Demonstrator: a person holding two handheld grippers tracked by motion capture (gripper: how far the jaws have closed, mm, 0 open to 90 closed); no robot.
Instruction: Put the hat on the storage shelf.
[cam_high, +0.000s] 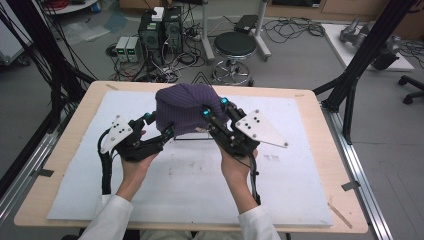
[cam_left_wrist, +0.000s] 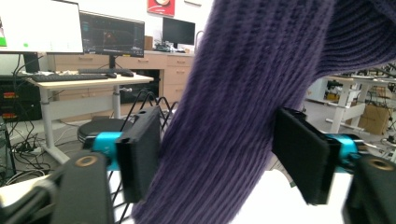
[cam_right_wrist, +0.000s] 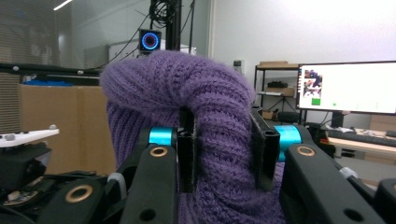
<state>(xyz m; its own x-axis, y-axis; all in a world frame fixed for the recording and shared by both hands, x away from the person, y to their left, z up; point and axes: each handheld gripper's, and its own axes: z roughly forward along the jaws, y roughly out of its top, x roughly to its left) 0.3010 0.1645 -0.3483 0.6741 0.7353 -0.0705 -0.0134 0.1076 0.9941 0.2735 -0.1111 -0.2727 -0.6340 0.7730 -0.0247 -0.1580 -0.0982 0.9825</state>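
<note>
A purple knitted hat is held up off the white mat that covers the wooden surface, raised between two hand-held grippers near the far middle of the mat. The right gripper is clamped on a thick roll of the knit at the hat's right side; in the right gripper view the ribbed fabric is seen squeezed between the two black fingers, bulging over their tops, so the weight of the hat is judged to be carried there. The left gripper is brought in at the hat's lower left edge, and its fingers are set at a middling width, with a hanging band of the knit passing between them. The left pad is touched by the fabric, while a gap is left before the right pad, so no firm pinch is made yet on that side. This arrangement is read as a two-point hold being prepared: one side is fixed so that the soft, floppy cloth cannot slump, and the other side is lined up for a second grip on the rim. A stool and computer towers are seen on the floor beyond the surface.
</note>
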